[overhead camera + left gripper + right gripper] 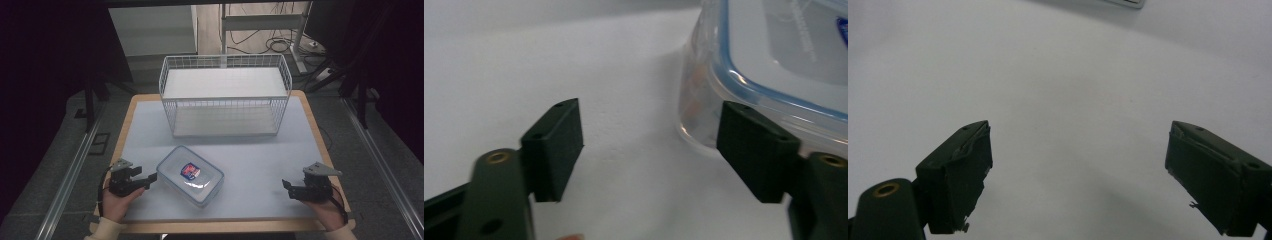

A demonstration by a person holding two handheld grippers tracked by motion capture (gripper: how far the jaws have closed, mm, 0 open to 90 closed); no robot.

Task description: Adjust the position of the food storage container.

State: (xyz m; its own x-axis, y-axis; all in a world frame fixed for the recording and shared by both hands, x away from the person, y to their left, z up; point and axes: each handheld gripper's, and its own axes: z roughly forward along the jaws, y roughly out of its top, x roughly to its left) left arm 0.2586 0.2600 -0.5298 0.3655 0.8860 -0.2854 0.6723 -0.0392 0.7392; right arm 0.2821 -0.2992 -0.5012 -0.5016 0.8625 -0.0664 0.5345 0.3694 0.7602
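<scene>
White mat [260, 165] on wood table; wire basket [225, 95] far edge (cables behind). Both grippers' fingers spread, empty.

Right hand-held gripper [1078, 175]: the two black jaws rise from the lower corners and stand wide apart, with nothing between them. Beneath and beyond them lies the bare white counter [1068, 85]. A pale object edge sits at the top border, too cropped to identify
</scene>
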